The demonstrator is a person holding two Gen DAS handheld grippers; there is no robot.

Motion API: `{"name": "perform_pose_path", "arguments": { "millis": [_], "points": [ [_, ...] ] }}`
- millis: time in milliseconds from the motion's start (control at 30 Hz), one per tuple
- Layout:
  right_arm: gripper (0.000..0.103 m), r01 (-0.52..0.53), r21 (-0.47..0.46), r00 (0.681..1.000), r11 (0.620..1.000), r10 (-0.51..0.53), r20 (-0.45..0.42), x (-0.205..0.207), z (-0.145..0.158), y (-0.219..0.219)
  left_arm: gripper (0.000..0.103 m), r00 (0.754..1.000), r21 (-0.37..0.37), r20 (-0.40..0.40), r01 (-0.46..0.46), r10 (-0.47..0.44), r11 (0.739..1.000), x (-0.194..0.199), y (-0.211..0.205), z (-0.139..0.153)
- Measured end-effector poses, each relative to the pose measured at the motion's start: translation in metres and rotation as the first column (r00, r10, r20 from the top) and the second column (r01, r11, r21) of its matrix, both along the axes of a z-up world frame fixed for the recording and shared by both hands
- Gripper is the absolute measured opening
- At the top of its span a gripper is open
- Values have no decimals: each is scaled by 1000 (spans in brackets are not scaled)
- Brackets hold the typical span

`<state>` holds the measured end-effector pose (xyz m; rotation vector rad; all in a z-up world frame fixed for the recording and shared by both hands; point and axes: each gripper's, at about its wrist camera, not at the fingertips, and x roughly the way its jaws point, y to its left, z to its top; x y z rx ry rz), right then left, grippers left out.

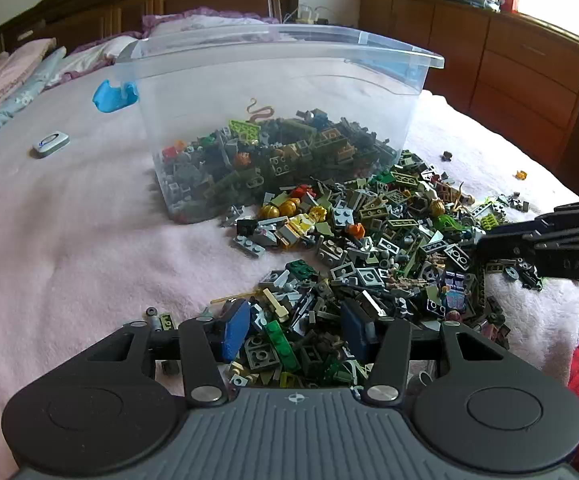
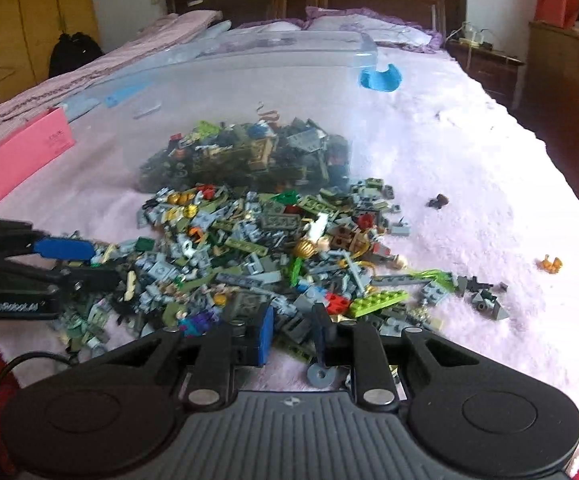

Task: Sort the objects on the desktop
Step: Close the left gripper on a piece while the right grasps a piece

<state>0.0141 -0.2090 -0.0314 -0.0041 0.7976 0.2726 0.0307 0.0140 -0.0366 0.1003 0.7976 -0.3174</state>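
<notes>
A big pile of small toy bricks [image 1: 373, 248] lies on the pink blanket [image 1: 89, 240], also in the right wrist view [image 2: 273, 248]. Behind it stands a clear plastic bin [image 1: 273, 80] holding more bricks [image 1: 273, 160]; it also shows in the right wrist view [image 2: 249, 64]. My left gripper [image 1: 295, 328] is open, its blue pads down in the near edge of the pile. My right gripper [image 2: 291, 328] is open at the pile's near edge, over bricks; it shows from the side in the left wrist view [image 1: 489, 240]. The left gripper appears at the left in the right wrist view [image 2: 65, 260].
A blue clip [image 1: 115, 94] and a small grey device [image 1: 50, 144] lie left of the bin. A pink box [image 2: 21, 156] lies on the bed. Stray pieces [image 2: 549, 264] lie to the right. A wooden headboard [image 1: 129, 4] and dresser [image 1: 509, 64] border the bed.
</notes>
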Motion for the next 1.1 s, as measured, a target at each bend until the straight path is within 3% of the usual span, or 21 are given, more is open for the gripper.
{"name": "perform_pose_path", "arguments": {
  "millis": [167, 600, 733, 933, 1100],
  "points": [
    [23, 58, -20, 998, 998, -58, -7, 11, -7, -2, 52, 1000, 0, -2, -1, 1, 1000, 1, -1, -1],
    [30, 35, -23, 999, 999, -35, 18, 20, -14, 10, 52, 1000, 1, 8, 3, -3, 1000, 6, -6, 0],
    [35, -26, -34, 999, 999, 27, 22, 17, -11, 21, 52, 1000, 3, 10, -5, 5, 1000, 11, -5, -3],
    [31, -149, 20, 989, 989, 149, -3, 6, -11, 45, 53, 996, 111, 37, -86, 82, 990, 25, 2, -10],
    [30, -213, 17, 977, 977, 213, 9, -2, -7, 59, 52, 998, 12, 19, -64, 64, 998, 21, 11, -1]
  ]
}}
